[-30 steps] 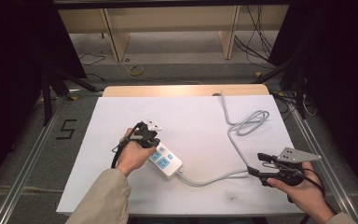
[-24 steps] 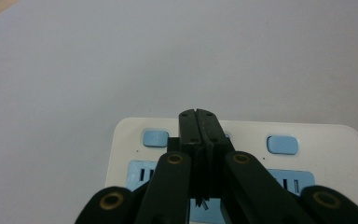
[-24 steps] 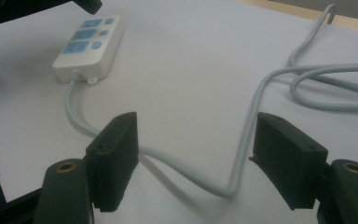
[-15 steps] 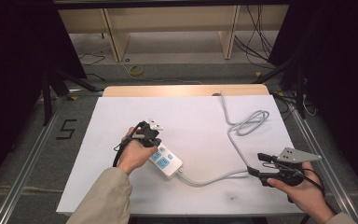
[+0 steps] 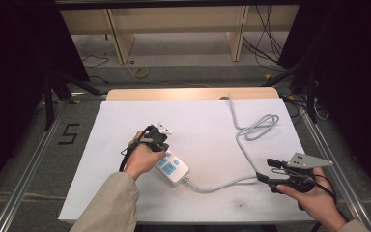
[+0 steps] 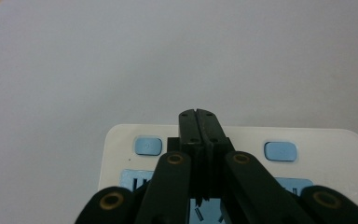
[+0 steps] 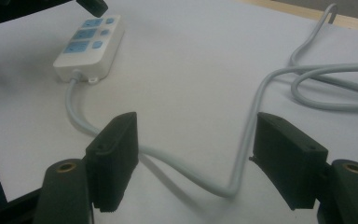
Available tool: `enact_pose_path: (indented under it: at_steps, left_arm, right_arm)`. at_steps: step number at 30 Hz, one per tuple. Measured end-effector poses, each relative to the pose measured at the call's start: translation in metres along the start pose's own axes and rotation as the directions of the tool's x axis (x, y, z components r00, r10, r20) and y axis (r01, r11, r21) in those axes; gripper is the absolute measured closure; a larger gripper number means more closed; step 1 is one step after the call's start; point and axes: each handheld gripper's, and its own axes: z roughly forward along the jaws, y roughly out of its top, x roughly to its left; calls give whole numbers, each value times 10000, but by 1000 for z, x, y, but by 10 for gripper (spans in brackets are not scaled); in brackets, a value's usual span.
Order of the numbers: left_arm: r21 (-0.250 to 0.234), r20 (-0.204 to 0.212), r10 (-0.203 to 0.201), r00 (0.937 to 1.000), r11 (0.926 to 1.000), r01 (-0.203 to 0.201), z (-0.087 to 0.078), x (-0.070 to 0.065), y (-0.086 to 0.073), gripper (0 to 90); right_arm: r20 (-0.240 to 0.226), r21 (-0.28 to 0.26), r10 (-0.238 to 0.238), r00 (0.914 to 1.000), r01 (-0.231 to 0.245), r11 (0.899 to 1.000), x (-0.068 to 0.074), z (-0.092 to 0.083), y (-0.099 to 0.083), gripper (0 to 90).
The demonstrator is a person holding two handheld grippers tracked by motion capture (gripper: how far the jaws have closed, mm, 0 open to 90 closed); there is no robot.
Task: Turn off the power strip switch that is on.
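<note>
While the left tongs (image 6: 199, 116), pinched shut and empty, press down on the power strip (image 5: 172, 166), the right tongs (image 7: 196, 163) gape around its cable (image 7: 168, 156); closing squarely there should grip it.

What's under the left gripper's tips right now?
The white power strip: the shut left gripper sits over its middle, blue buttons either side. The strip's face beneath the jaws is covered.

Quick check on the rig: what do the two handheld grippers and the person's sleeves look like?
Both are black two-jaw tools. The left gripper trails a black cable; its linkage arms carry brass-coloured pivot rings. The right gripper has blocky black jaws and a grey three-cornered plate on top. The left sleeve is beige.
</note>
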Motion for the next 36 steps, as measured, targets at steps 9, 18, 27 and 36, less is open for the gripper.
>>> enact_pose_path:
  at_steps: [9,18,27,36]
  left_arm:
    - [92,15,30,10000,10000,-30,4,-1,2,898]
    - [415,188,141,9997,9990,-149,9,-3,3,898]
    - [660,246,253,9994,9975,-269,13,-4,2,898]
    - [937,398,395,9984,9947,-431,17,-6,3,898]
  right_arm:
    - [-4,-5,-20,10000,20,10000,0,0,0,314]
    - [-11,3,-27,10000,27,10000,0,0,0,314]
    - [-21,7,-34,10000,34,10000,0,0,0,314]
    - [-35,7,-13,10000,13,10000,0,0,0,315]
